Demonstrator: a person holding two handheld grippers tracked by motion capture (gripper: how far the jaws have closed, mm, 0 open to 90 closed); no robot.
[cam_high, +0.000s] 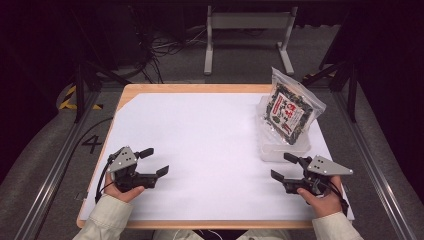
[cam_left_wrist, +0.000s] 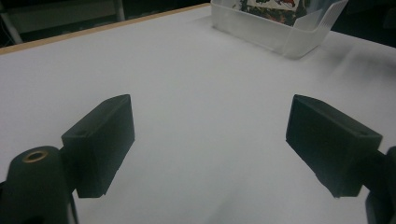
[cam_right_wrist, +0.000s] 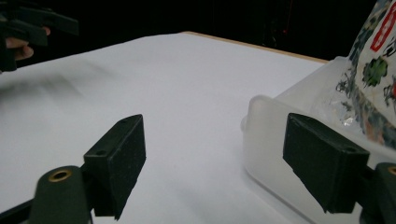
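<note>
The black fingers of the right gripper are spread wide and released, holding nothing; one finger sits just beside the near wall of a clear, frosted plastic bin, possibly touching it, though the close view cannot settle that. The left gripper is likewise spread wide and empty, its fingers above bare surface, well apart from the bin. Each gripper is held in a person's hand near the front edge of the white-topped counter with its wooden rim. A crinkly clear packet with a dark patterned filling and red-and-white label leans in the bin at the far right. The work seems barely begun: the packet lies ungrasped, so reaching and gripping remain.
</note>
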